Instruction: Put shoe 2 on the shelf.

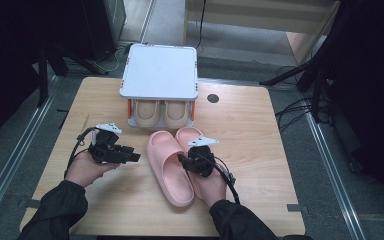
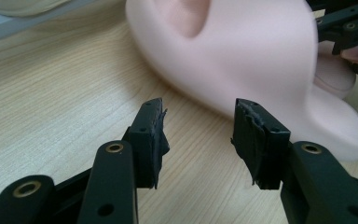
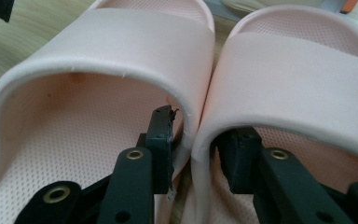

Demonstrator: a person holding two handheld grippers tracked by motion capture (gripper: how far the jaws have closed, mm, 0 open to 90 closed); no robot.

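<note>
Even, soft overhead light falls on the tabletop (image 1: 105, 200), with faint shadows and dark room edges. The high view is slightly soft. In the left gripper view the pink slipper (image 2: 261, 60) blurs; the near fingers (image 2: 151, 135) stay sharp.

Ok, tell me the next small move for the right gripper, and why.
Probably lift a little and carry both pink slippers toward the rack. The right gripper has one jaw inside each slipper, pinching the two touching inner walls, so the pair looks gripped. The rack's lower shelf already holds a beige pair.
</note>
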